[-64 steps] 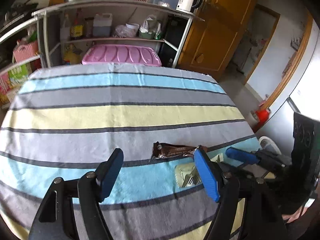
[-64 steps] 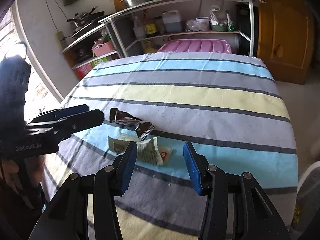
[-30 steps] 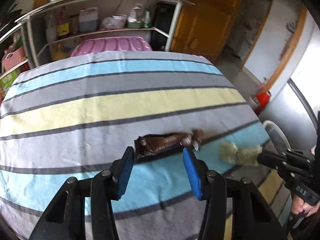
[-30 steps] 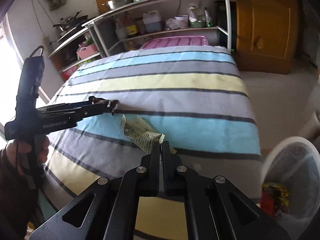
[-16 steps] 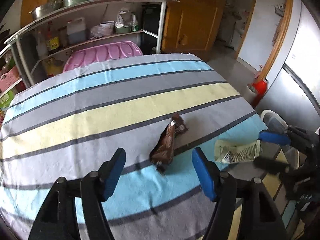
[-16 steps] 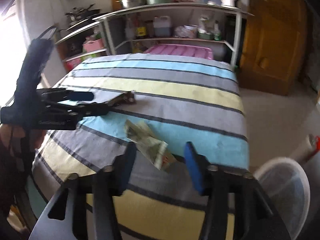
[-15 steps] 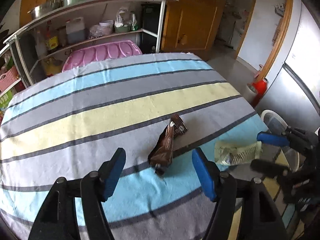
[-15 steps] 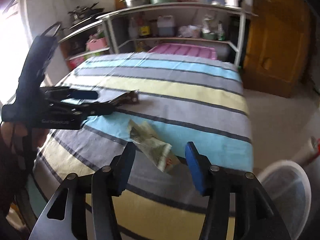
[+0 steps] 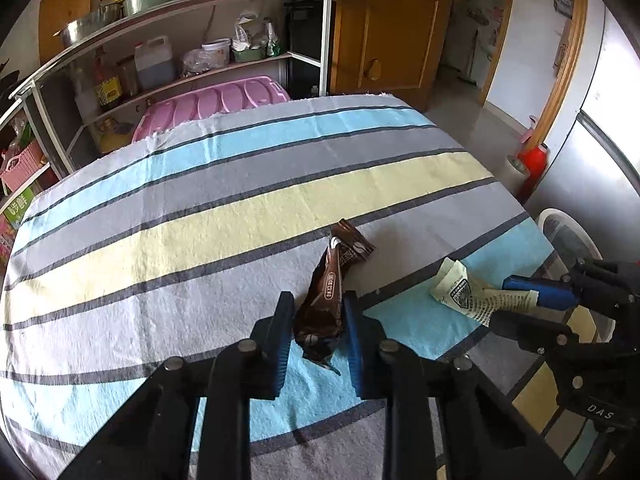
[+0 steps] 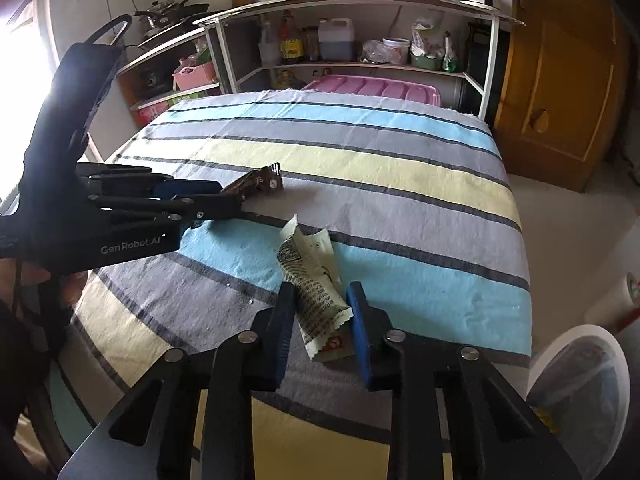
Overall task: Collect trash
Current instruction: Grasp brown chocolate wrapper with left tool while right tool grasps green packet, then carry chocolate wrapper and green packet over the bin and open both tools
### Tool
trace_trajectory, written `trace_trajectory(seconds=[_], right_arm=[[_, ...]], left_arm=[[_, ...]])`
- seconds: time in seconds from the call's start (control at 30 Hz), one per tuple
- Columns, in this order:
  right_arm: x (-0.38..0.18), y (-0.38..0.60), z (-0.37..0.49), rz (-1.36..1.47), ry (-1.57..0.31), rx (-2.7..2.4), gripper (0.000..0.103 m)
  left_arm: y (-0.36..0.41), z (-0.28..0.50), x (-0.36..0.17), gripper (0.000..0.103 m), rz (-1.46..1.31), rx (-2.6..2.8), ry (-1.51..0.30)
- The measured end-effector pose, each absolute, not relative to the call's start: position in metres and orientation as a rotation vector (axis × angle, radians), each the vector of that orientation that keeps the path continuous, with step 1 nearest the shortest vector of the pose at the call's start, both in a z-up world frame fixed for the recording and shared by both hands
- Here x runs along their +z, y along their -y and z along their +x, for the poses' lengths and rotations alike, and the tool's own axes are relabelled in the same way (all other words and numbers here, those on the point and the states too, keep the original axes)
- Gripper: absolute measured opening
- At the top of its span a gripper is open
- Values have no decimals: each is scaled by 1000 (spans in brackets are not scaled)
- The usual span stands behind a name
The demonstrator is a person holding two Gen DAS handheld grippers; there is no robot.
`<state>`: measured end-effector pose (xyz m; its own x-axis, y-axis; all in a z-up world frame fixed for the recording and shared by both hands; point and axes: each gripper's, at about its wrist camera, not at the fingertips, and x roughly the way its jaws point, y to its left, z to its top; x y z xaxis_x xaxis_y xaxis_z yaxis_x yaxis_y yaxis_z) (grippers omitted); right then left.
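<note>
Brown crinkled foil wrapper point(image 9: 326, 300) pinched in my left hand-held gripper point(image 9: 316, 334); pale green printed paper packet point(image 10: 316, 300), creased, clamped in my right hand-held gripper point(image 10: 318, 330).

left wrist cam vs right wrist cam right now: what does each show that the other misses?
Left wrist only: a red container on the floor by the doorway, and the left gripper closed around the brown foil wrapper.

Right wrist only: the window-side shelf holding a pink basket, and the right gripper closed around the pale green printed wrapper.

Both: striped tablecloth, both wrappers, pink plastic lid, white bin.
</note>
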<state>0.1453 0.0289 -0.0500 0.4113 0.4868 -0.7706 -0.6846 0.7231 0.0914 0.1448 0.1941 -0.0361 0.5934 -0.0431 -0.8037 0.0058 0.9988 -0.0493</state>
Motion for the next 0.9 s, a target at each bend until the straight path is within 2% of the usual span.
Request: trace_trajectory(seconds=[0.23, 0.9], right_arm=[[-39, -16, 141, -200, -839, 725, 14], [8, 60, 112, -15, -708, 626, 10]], left_arm=[[-191, 134, -30, 25, -81, -27, -916], [-119, 102, 21, 25, -42, -141, -786]])
